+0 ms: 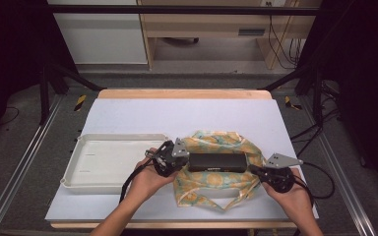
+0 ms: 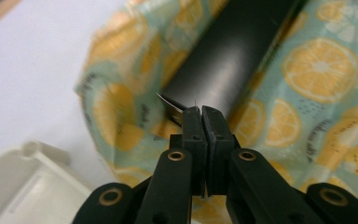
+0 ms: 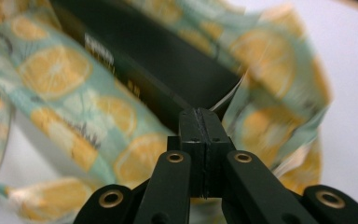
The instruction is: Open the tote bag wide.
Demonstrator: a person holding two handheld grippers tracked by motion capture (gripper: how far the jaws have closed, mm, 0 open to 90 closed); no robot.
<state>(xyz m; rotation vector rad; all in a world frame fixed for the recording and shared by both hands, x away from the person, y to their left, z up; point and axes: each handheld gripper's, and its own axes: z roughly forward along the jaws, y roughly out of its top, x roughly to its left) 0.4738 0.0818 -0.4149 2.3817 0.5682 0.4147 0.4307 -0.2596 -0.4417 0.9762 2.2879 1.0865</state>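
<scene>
Black box (image 1: 217, 162), rigid, slick-looking, prob. light, sits on lemon-print cloth (image 1: 211, 183) just R of white tray (image 1: 106, 160) on desk; L tool (image 1: 183, 158) & R tool (image 1: 254, 170) both clenched at its end edges, best hold pts since cloth is limp.

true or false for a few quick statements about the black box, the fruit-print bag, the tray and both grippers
1. The black box lies on the fruit-print bag. True.
2. The tray holds the box. False: the tray has nothing in it.
3. The left gripper is wide open. False: its jaws are shut at the box's end.
4. The right gripper is shut at the box's other end. True.
5. The bag is plain red. False: it is teal with orange slices.
</scene>
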